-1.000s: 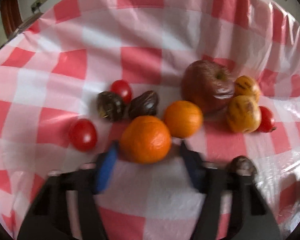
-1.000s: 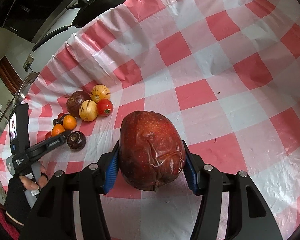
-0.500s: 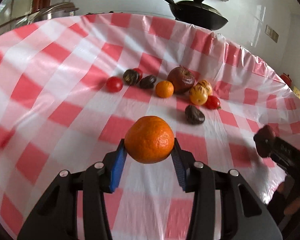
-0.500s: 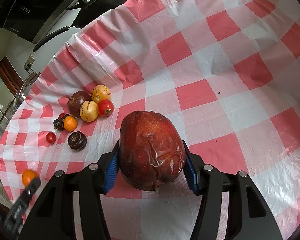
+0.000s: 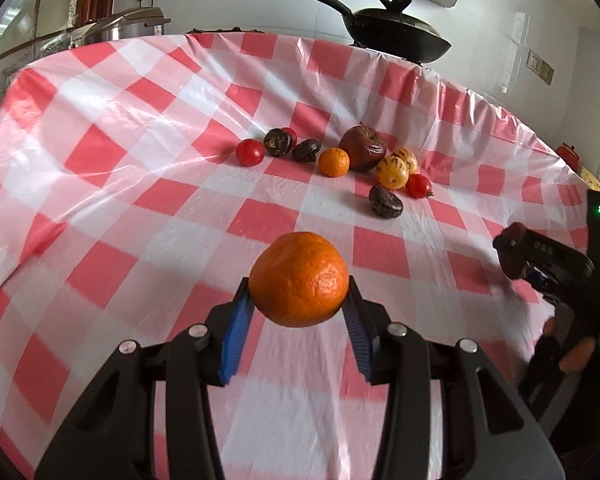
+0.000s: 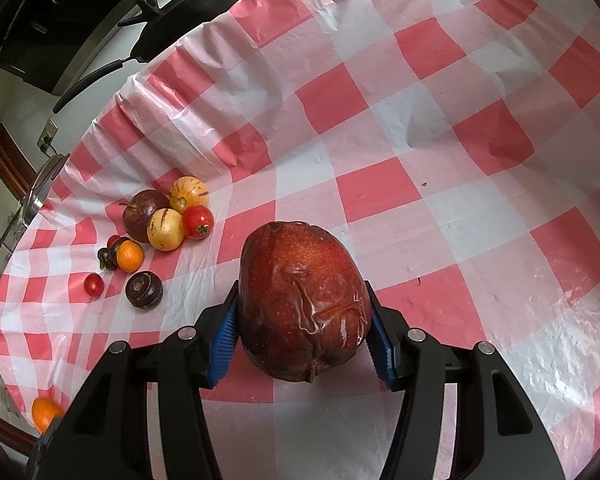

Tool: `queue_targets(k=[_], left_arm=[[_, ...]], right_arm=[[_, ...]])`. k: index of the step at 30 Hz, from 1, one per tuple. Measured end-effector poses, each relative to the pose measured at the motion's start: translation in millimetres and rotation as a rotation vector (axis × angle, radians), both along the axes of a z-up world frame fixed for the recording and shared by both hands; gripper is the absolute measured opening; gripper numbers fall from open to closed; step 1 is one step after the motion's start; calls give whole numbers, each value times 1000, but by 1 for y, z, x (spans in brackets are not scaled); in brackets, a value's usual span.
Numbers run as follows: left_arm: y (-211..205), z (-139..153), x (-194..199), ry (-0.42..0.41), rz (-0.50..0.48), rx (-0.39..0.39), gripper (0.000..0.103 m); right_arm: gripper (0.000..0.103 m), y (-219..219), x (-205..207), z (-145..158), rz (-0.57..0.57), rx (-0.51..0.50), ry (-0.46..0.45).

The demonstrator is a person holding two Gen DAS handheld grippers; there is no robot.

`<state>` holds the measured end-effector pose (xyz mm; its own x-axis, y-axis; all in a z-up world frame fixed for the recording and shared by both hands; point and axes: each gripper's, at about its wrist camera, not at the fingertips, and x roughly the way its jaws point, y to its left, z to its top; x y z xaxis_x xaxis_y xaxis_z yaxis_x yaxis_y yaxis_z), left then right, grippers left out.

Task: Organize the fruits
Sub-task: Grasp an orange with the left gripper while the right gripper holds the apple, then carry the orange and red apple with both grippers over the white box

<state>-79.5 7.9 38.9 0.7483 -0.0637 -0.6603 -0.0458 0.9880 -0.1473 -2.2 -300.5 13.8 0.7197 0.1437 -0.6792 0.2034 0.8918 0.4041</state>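
You are mid-carry with a fruit in each hand, and the sorting is only partly done, judging by the cluster left on the checked surface [image 5: 148, 184]. Your left gripper [image 5: 299, 308] has its jaws closed on a tangerine [image 5: 299, 279], pinched at its widest part between the blue pads and held clear above the cloth, well apart from the remaining fruit. Your right gripper [image 6: 302, 330] has its jaws spread wide but clamped on a wrinkled red apple [image 6: 302, 306], which fills the gap between the pads and lies stem-end toward the camera; whether it rests on the cloth or hangs just above it, you cannot tell. The rest of the fruit sits far ahead: a second apple [image 5: 363, 148], another tangerine [image 5: 334, 162], two yellow striped fruits [image 5: 392, 171], three cherry tomatoes, one being [image 5: 250, 152], and three dark wrinkled fruits, one of them [image 5: 385, 201] lying nearer to you than the rest. The next move probably calls for choosing a bare patch for each kind, lowering each fruit until it touches the cloth, then opening slowly, since both are round and likely to roll on the slick plastic.
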Motion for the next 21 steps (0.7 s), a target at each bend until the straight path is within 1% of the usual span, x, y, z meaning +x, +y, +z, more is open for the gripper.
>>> queue_targets(k=[4, 6, 7, 9, 14, 16, 19, 21], left_arm=[[9, 5, -31, -1, 7, 6, 45], [15, 6, -48, 1, 11, 14, 45], [17, 6, -55, 3, 13, 15, 45], [25, 4, -70, 9, 21, 26, 45], [47, -3, -101, 29, 59, 12, 45], [53, -5, -110, 33, 67, 8, 45], [61, -8, -121, 37, 81, -4, 45], [68, -11, -130, 39, 90, -11, 45]], right_arm=[[56, -1, -3, 1, -13, -3, -6], [56, 2, -7, 3, -16, -26, 2], [56, 4, -12, 3, -12, -30, 12], [56, 15, -26, 2, 21, -6, 26], [56, 61, -66, 4, 173, 5, 20], [56, 77, -78, 5, 213, 6, 22], [56, 106, -100, 10, 299, -12, 9], [56, 127, -117, 15, 362, -43, -9]])
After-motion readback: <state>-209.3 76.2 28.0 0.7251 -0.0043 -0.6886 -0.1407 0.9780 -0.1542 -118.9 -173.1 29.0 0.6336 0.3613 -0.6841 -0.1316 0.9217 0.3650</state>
